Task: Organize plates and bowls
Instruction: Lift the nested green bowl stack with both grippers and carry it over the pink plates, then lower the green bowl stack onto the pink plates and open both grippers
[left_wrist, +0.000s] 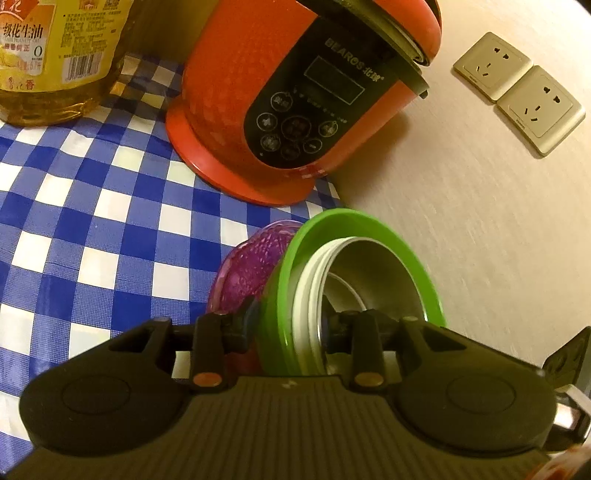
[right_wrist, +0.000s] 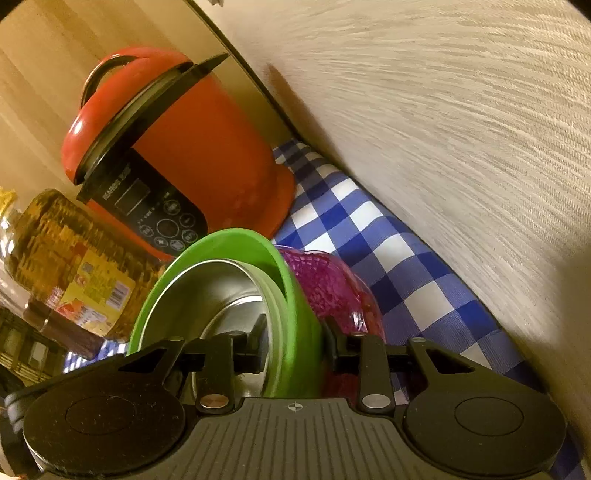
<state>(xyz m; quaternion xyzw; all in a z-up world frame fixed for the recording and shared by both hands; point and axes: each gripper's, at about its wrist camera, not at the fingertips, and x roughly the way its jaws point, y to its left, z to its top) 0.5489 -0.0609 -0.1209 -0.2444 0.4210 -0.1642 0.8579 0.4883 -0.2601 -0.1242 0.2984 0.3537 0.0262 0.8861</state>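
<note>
two-gripper carry of a nested bowl stack: set-down procedure

both grippers clamp the same stack at opposite points of its rim. the left gripper (left_wrist: 290, 330) has its fingers closed across the wall of the green bowl (left_wrist: 354, 225), one finger outside and one inside. the right gripper (right_wrist: 293, 345) grips the same green wall in its own view, fingers closed on it, with the purple glass bowl (right_wrist: 332, 284) just outside.

location: the stack hangs tilted above the blue-and-white checked cloth (left_wrist: 92, 206), close to the wall and in front of the red cooker (left_wrist: 258, 92). whether its base touches the cloth cannot be told.

recommended handling (judgement):
- level the stack before lowering; the tilt lets the inner bowls slide.
- lower both sides at the same rate.
- keep clear of the cooker base and the oil bottle (left_wrist: 55, 55).
- release only once the base sits flat, and open one gripper at a time.
- the glass bowl is likely brittle; avoid knocking it on the wall.

count:
- green bowl: one.
- white rims (left_wrist: 310, 291) inside it: at least two; an exact number cannot be told.
- metal bowl (left_wrist: 373, 273), innermost: one.
- purple glass bowl: one, outermost.
- plates: none identifiable.
- cooker: one.
- oil bottle: one.
- wall sockets (left_wrist: 517, 92): two.
</note>
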